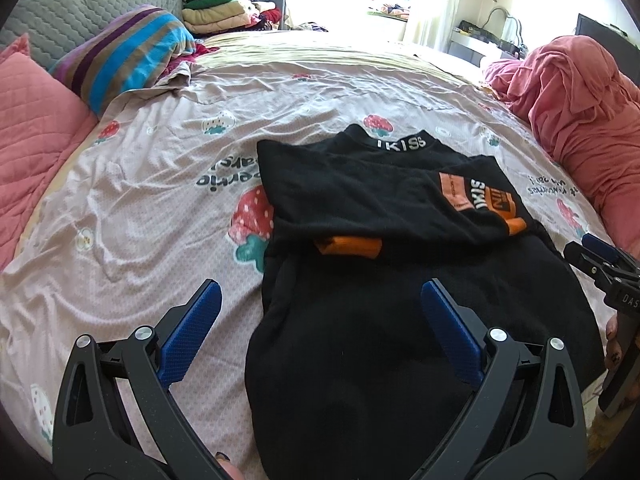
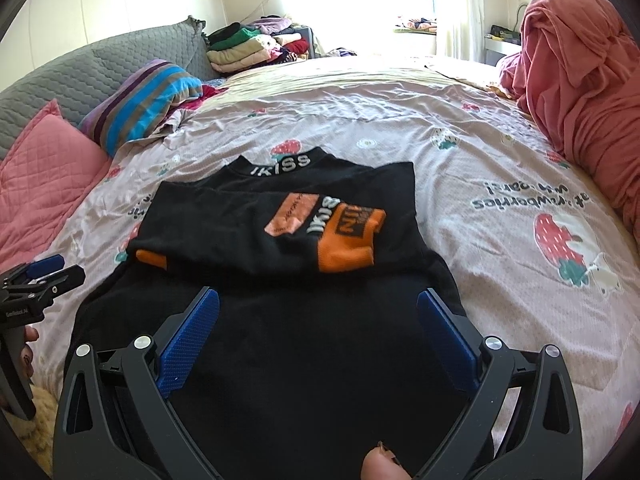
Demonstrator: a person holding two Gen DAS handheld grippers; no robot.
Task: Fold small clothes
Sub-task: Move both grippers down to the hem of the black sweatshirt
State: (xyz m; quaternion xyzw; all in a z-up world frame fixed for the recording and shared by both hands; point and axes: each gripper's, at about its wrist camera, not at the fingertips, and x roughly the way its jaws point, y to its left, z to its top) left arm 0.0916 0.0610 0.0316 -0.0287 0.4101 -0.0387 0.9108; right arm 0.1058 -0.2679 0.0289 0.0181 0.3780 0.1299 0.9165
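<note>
Right now I have both grippers hovering low over the near end of a black top [image 1: 360,208] that lies on the strawberry-print bedsheet [image 1: 160,200], its collar pointing away from me and both sleeves folded in across the chest so the orange cuffs [image 2: 348,248] rest on the black body. My left gripper [image 1: 320,320] has its jaws wide apart, one blue pad above the sheet just left of the garment's edge and the other over the black fabric, holding nothing. My right gripper [image 2: 318,324] is likewise spread open, both pads above the lower half of the top, gripping nothing. From each wrist view I can see the other gripper at the frame's edge. A striped pillow [image 2: 144,100] and a pink quilted pillow [image 2: 44,168] sit at the head of the bed, and a heaped pink blanket [image 2: 580,80] lies along the right side.
</note>
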